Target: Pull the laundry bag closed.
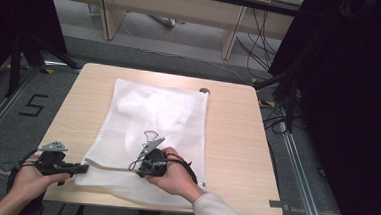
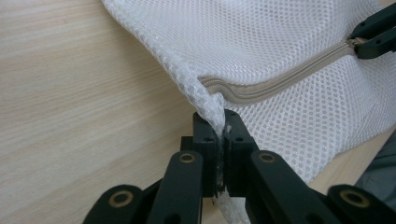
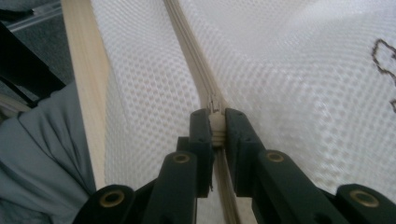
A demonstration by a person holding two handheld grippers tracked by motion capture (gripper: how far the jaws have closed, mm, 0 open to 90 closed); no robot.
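The mesh bag [image 1: 151, 135] is lying flat on the table [image 1: 231, 140]. The left gripper [image 1: 82, 168] is clamping its corner; the right gripper [image 1: 142, 169], at its 3 o'clock, is pinching the zipper pull [image 3: 215, 123], zipper [image 2: 280, 79] running between them.

I count one white mesh bag [image 1: 152, 130] on one wooden table [image 1: 231, 140], with one zipper [image 2: 280, 77] along its near edge and one zipper pull [image 3: 215, 125]. I have two grippers: my left gripper [image 1: 82, 168] and my right gripper [image 1: 139, 168], one in each of my two hands. One floor marking, a five [image 1: 32, 105], lies beside the table.
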